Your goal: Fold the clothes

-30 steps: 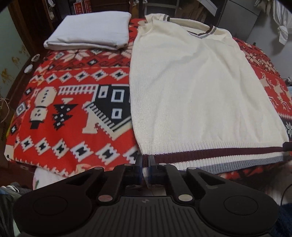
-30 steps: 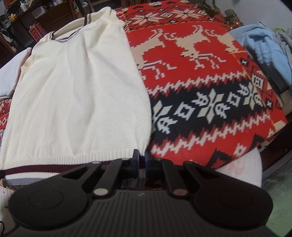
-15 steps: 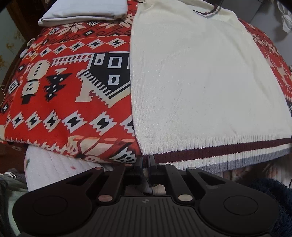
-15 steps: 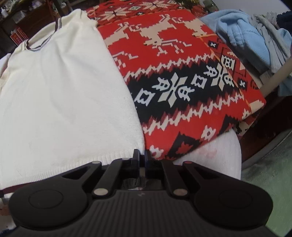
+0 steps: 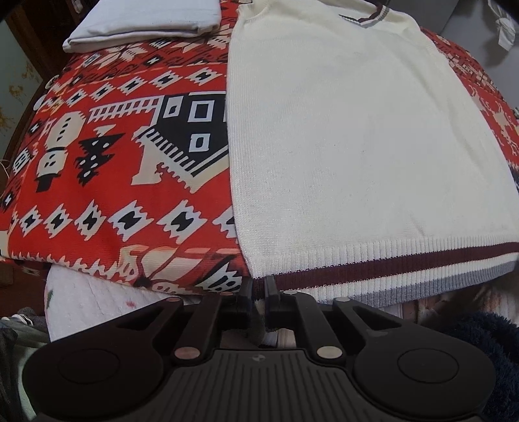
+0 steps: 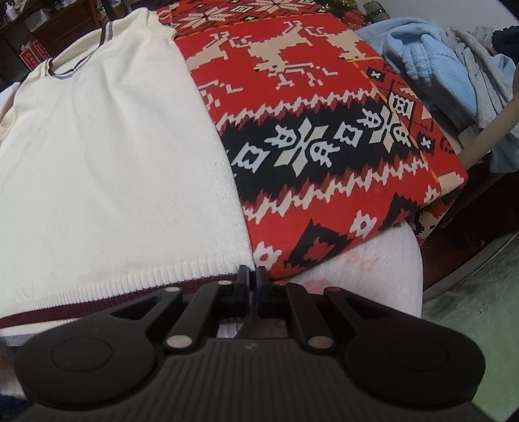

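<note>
A cream knit sweater (image 5: 356, 146) with a maroon and grey striped hem lies flat, collar far, on a red patterned blanket (image 5: 113, 162). My left gripper (image 5: 258, 287) is at the hem's left corner. Its jaws are opening, a narrow gap shows, and the maroon stripe still sits between them. In the right wrist view the same sweater (image 6: 113, 162) fills the left half. My right gripper (image 6: 253, 277) is shut on the hem's right corner at the bed's near edge.
A folded white garment (image 5: 146, 19) rests at the far left of the blanket. A heap of light blue and grey clothes (image 6: 438, 65) lies at the far right. White mattress padding (image 6: 373, 259) shows under the blanket's near edge, with floor beyond it.
Both views have tipped down and drawn toward the near edge, and the hem now sits at the bed's edge. The left jaws have parted slightly. The right jaws stay closed on the corner.
</note>
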Demonstrator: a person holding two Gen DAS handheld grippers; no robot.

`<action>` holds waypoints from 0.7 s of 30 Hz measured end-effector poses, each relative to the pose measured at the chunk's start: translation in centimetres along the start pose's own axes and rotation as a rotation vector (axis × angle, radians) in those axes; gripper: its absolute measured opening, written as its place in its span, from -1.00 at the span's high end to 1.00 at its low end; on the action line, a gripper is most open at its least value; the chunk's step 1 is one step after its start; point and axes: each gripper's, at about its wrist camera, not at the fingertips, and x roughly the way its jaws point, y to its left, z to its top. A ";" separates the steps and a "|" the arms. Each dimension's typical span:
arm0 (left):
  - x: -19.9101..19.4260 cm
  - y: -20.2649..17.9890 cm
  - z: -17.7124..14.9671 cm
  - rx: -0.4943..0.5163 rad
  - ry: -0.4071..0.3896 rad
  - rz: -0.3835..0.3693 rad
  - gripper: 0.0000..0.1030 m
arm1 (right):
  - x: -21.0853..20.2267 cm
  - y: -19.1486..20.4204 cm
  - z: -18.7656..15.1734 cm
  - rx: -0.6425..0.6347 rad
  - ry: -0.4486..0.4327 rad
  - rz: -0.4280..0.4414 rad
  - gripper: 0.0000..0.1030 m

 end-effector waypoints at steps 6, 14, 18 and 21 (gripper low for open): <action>-2.0 0.8 0.1 0.014 -0.051 0.041 0.46 | -1.2 -0.8 -0.1 0.006 -0.036 0.012 0.78; -5.7 0.0 1.9 0.015 -0.267 0.014 -0.40 | -4.6 -0.1 1.0 -0.043 -0.218 0.102 0.09; -4.3 -2.7 3.8 0.062 -0.338 0.000 -0.58 | -4.9 2.9 2.0 -0.120 -0.304 0.182 -0.51; -1.9 -4.8 5.2 0.112 -0.349 0.013 -0.64 | -4.0 5.1 2.5 -0.169 -0.364 0.222 -0.82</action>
